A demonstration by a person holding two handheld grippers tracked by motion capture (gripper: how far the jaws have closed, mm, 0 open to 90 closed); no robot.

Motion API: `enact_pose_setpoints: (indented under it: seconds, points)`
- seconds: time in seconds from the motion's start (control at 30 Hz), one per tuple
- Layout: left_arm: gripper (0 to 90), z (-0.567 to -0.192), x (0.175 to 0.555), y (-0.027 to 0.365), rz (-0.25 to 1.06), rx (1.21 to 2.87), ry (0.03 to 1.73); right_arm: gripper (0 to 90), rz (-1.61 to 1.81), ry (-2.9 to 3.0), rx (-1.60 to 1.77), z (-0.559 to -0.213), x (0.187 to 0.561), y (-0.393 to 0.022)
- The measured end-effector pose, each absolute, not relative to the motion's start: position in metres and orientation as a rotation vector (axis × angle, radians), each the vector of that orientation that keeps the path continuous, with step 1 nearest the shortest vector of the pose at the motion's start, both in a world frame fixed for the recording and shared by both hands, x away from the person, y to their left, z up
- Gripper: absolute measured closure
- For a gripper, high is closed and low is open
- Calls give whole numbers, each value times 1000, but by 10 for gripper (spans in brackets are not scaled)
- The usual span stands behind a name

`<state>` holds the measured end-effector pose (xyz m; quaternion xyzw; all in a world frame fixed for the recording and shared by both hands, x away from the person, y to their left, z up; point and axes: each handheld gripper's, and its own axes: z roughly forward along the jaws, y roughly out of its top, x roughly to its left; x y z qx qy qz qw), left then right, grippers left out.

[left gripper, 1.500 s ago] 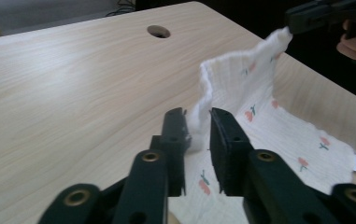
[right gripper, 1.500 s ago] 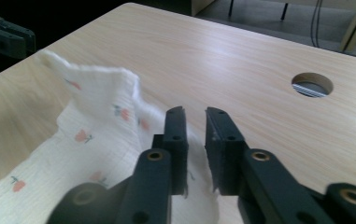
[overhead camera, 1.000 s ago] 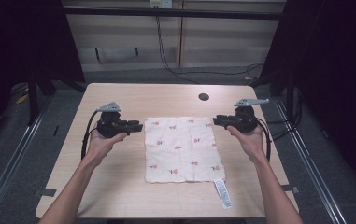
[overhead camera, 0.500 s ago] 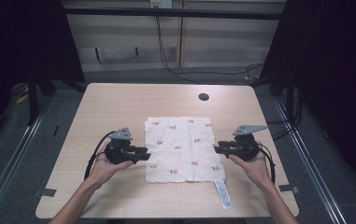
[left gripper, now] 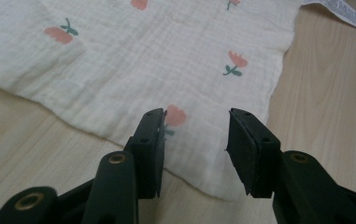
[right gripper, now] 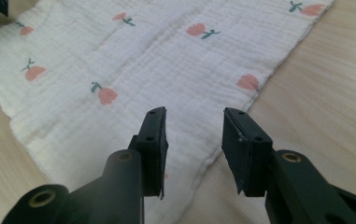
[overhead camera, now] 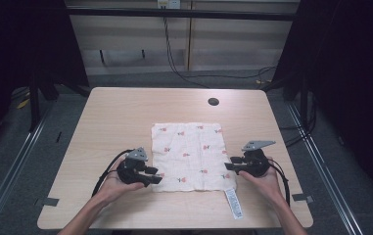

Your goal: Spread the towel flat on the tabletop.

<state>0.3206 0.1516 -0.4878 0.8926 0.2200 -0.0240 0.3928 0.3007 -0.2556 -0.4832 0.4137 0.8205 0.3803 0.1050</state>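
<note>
White flower-printed cloth (overhead camera: 190, 155) lies flat mid-table, tag trailing.

cloth (overhead camera: 190, 155): cream, pink flowers with green stems | table (overhead camera: 125, 112): pale wood | label (overhead camera: 233, 202): white

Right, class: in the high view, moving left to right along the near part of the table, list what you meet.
Left gripper → flower-print cloth → white care label → right gripper.
</note>
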Motion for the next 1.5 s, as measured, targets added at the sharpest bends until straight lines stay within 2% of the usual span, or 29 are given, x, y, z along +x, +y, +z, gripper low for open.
enact_pose_setpoints:
  seconds: [0.3, 0.53, 0.57, 0.6, 0.63, 0.7, 0.83, 0.97, 1.5]
  points:
    - [517, -495, 308, 153, -42, 2301, 553, 611, 1032, 2465, 1195, -495, 304, -247]
    - [521, -496, 303, 149, 9, 2317, 525, 644, 996, 2454, 1176, -498, 303, -242]
    - [568, -495, 302, 147, 34, 2333, 514, 683, 979, 2448, 1173, -497, 302, -242]
    - [604, -495, 302, 147, 34, 2333, 514, 683, 979, 2448, 1173, -497, 302, -242]
    - [604, -494, 301, 146, 44, 2338, 512, 710, 983, 2443, 1166, -498, 303, -242]
    - [680, -494, 300, 146, 53, 2350, 509, 767, 975, 2427, 1179, -498, 303, -244]
    - [863, -495, 301, 148, 30, 2338, 528, 874, 1010, 2443, 1201, -498, 302, -248]
    - [874, -495, 300, 153, -31, 2327, 540, 885, 1033, 2464, 1201, -496, 298, -247]
    - [873, -490, 273, 176, -95, 2309, 521, 890, 1120, 2523, 1107, -483, 268, -239]
